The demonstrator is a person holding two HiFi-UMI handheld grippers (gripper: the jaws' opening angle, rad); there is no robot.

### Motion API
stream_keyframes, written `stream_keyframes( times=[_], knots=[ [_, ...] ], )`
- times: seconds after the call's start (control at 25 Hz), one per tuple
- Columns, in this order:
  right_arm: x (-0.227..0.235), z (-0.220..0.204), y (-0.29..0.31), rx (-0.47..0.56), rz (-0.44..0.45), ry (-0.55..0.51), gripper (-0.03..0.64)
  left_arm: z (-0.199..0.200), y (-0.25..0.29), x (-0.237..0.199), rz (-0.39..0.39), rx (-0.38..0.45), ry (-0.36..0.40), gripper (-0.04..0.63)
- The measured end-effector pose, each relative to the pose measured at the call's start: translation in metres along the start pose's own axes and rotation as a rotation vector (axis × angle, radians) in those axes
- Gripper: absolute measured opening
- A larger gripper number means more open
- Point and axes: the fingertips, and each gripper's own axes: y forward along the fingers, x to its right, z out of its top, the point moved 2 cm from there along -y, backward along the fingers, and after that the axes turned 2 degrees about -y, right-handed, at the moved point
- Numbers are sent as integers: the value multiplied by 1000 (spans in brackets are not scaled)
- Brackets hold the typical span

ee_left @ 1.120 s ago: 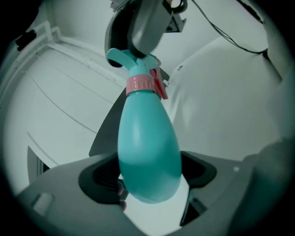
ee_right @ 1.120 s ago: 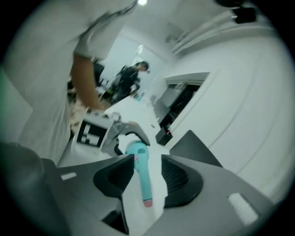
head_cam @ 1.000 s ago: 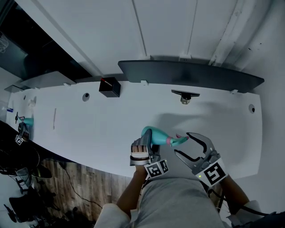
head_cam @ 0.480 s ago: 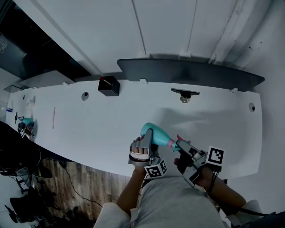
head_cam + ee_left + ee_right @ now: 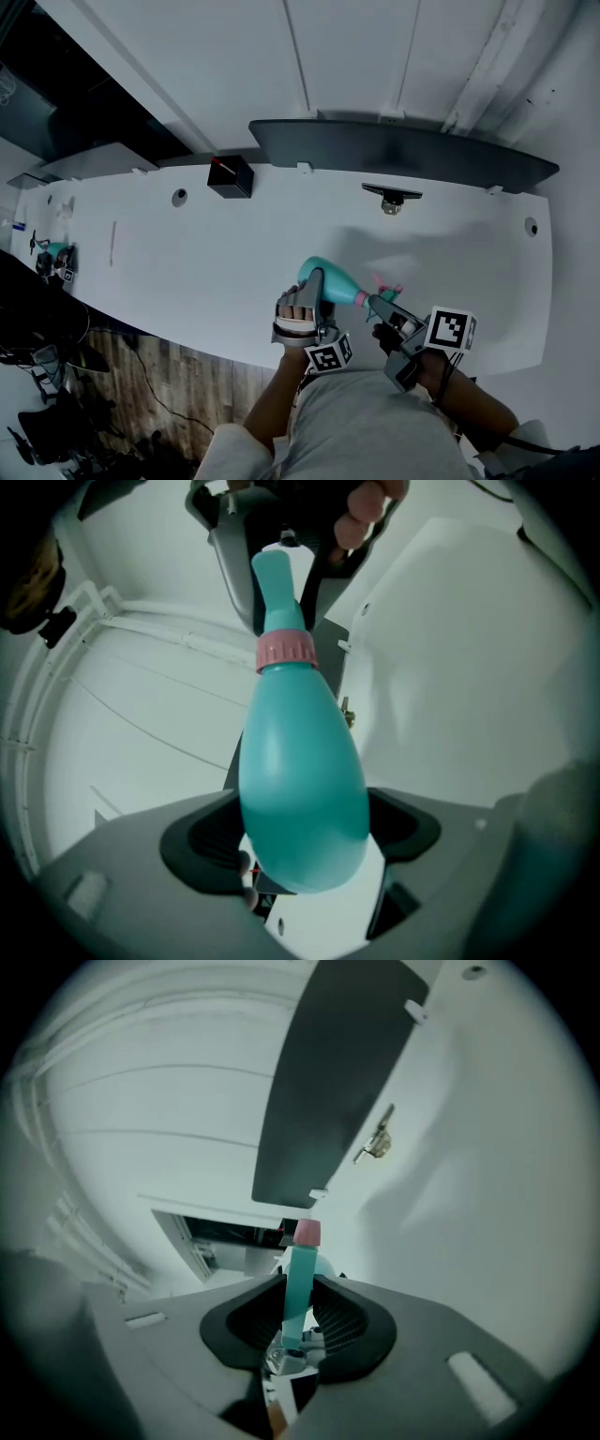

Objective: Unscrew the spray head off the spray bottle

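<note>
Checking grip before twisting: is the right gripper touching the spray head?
Touching. The right gripper view shows the right gripper, its jaws having just been closing, clamping the spray head from both sides.

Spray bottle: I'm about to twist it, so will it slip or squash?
The spray bottle is smooth and tapering, so it could slide in the left gripper. It looks like glossy plastic, so it is probably light and may dent. The narrow spray head looks stiffer.

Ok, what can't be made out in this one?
Thread under the collar: left gripper view, collar covers it; loosening unreadable.
Base of the bottle: left gripper view, sunk into the left gripper.
Most of the spray head: head view, covered by the right gripper, whose jaws have just been closing on it.
Small teal thing, far left: head view, too small.
</note>
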Motion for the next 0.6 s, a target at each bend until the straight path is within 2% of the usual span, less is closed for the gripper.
stream_keyframes(
  times=[0.04,0.08,0.2,0.24,0.28,0.32,0.36,0.48,0.6],
  knots=[
    [-9,-1,2,-21,17,-153,91,0,0,1,-10,0,-18,396],
    [-20,-2,3,-51,18,-408,89,1,-1,2,-26,5,-39,396],
    [-39,-14,2,-179,-132,-1452,89,9,-2,11,-102,32,-117,396],
    [-40,-20,2,-221,-173,-1732,89,11,-2,15,-131,35,-149,396],
    [-39,-26,2,-258,-193,-1936,89,12,-2,19,-158,35,-176,396],
    [-37,-31,2,-292,-197,-2070,89,13,-2,23,-180,35,-195,396],
    [-35,-33,1,-322,-195,-2149,89,14,-3,26,-195,36,-206,396],
    [-31,-33,-1,-389,-195,-2269,89,18,-5,29,-221,41,-228,396],
    [-32,-34,0,-414,-218,-2387,89,18,-3,28,-234,31,-249,396]
  ],
)
